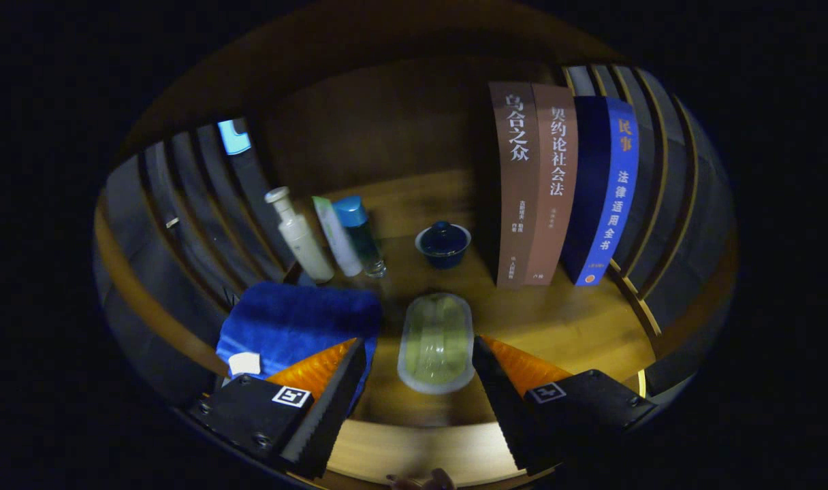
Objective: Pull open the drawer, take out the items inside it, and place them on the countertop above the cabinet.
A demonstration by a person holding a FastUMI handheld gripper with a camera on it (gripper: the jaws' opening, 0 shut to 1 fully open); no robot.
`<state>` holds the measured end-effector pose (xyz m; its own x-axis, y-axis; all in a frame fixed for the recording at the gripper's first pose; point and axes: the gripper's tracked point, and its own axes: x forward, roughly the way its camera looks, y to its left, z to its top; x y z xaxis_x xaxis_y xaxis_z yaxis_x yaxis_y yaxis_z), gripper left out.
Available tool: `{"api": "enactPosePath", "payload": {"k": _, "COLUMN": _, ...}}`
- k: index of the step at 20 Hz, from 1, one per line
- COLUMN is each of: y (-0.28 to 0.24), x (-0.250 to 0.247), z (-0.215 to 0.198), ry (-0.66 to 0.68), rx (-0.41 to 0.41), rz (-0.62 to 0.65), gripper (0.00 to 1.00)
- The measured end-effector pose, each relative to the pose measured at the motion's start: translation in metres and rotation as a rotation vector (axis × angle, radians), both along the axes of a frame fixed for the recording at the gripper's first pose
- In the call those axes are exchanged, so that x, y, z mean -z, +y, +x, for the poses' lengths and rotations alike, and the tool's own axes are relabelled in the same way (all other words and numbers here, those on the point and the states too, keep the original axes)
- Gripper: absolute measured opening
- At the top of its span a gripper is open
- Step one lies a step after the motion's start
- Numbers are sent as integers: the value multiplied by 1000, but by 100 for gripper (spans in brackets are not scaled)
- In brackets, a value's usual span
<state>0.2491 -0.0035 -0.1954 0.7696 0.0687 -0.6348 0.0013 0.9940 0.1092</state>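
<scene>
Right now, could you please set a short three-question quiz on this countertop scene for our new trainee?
1. True or false: the gripper is shut on the clear oval packet.
2. How many books stand upright beyond the fingers?
3. What lies by the left finger: A) blue folded towel B) lidded blue cup C) white pump bottle?

Key: 1 false, the fingers are open with the packet between them; 2 three; 3 A.
</scene>
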Motion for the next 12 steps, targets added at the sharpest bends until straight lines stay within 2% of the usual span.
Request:
{"api": "enactPosePath", "payload": {"k": 6, "y": 22, "x": -30, "z": -114, "ry": -248, "rx": -73, "rz": -21, "gripper": 99}}
{"api": "enactPosePath", "payload": {"k": 9, "y": 34, "x": -23, "z": -175, "ry": -318, "rx": -121, "rz": -56, "gripper": 99}}
{"api": "enactPosePath", "payload": {"k": 12, "y": 22, "x": -13, "z": -218, "ry": -399, "rx": -72, "rz": -79, "gripper": 99}}
